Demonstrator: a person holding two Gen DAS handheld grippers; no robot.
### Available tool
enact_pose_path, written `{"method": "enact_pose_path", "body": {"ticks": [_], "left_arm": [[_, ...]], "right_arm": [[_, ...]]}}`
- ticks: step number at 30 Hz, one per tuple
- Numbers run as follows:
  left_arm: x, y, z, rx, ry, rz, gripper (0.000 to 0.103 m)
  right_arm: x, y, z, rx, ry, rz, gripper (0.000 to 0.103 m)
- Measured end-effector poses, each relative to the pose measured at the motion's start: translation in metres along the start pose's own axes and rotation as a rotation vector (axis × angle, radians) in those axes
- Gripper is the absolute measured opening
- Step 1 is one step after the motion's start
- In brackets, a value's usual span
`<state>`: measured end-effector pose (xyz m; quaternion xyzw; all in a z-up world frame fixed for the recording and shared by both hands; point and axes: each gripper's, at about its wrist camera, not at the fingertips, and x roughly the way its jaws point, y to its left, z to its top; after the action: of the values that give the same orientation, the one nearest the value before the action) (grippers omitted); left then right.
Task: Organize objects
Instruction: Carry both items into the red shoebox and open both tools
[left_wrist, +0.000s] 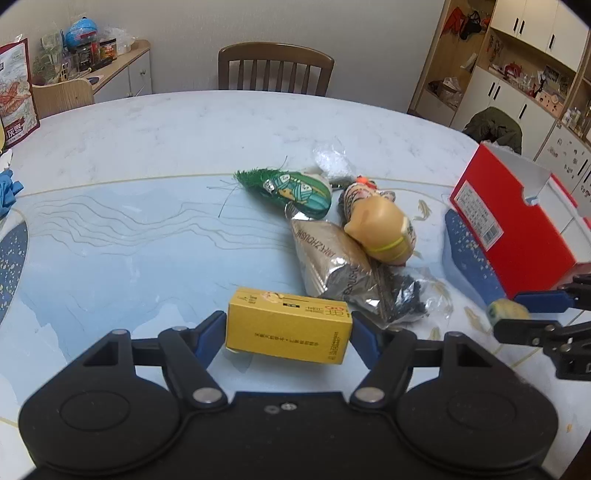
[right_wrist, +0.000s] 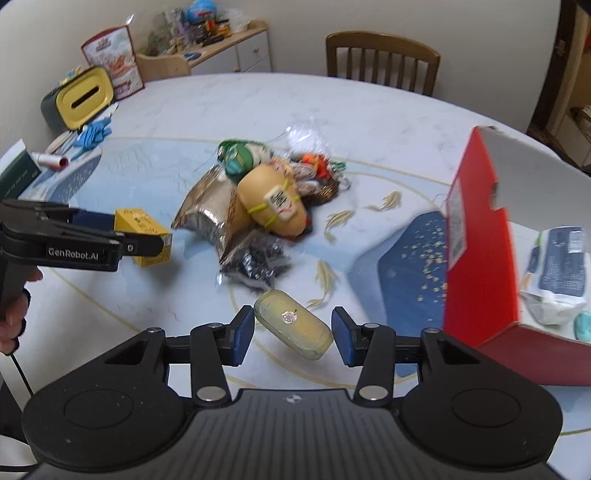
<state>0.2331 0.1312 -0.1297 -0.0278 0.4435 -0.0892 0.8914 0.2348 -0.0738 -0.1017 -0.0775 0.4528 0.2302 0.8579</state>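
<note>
Right now both grippers are busy at the near edge of the table, and the red box standing open on the right looks like where things are meant to go. The left gripper has the yellow carton squarely between its blue pads, both pads pressed against the carton's ends, and the shadow beneath suggests it is lifted just clear of the tabletop. Over on the other side, the right gripper straddles a small pale yellow case lying slantwise; one pad sits at its upper end, the other stands a little apart from the lower end, so the jaws are about half open and not yet clamped. Beyond them the pile waits: a foil bag, a tan bottle bound with yellow bands and a green toy, all heaped together mid-table. My guess: the carton gets carried to the box next.
</note>
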Motion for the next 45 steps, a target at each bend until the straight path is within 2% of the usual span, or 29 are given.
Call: {"method": "enact_pose_path", "body": {"ticks": [4, 8, 17, 23, 34, 45], "left_arm": [[-0.014, -0.005, 0.007, -0.020, -0.023, -0.022, 0.071], [-0.028, -0.013, 0.018, -0.059, -0.007, -0.070, 0.071], [-0.060, -0.060, 0.047, -0.020, -0.069, -0.129, 0.071], [-0.064, -0.104, 0.062, 0.030, -0.072, -0.149, 0.071], [-0.040, -0.197, 0.080, 0.101, -0.054, -0.207, 0.071], [0.007, -0.280, 0.097, 0.139, -0.005, -0.206, 0.071]], "right_arm": [[-0.018, -0.009, 0.007, 0.024, -0.022, -0.020, 0.045], [-0.036, -0.020, 0.013, 0.052, -0.041, -0.027, 0.045], [-0.073, -0.055, 0.026, 0.091, -0.103, -0.032, 0.045], [-0.091, -0.089, 0.026, 0.114, -0.129, -0.047, 0.045], [-0.110, -0.175, 0.014, 0.142, -0.139, -0.106, 0.045], [-0.095, -0.260, -0.005, 0.161, -0.094, -0.159, 0.045]]}}
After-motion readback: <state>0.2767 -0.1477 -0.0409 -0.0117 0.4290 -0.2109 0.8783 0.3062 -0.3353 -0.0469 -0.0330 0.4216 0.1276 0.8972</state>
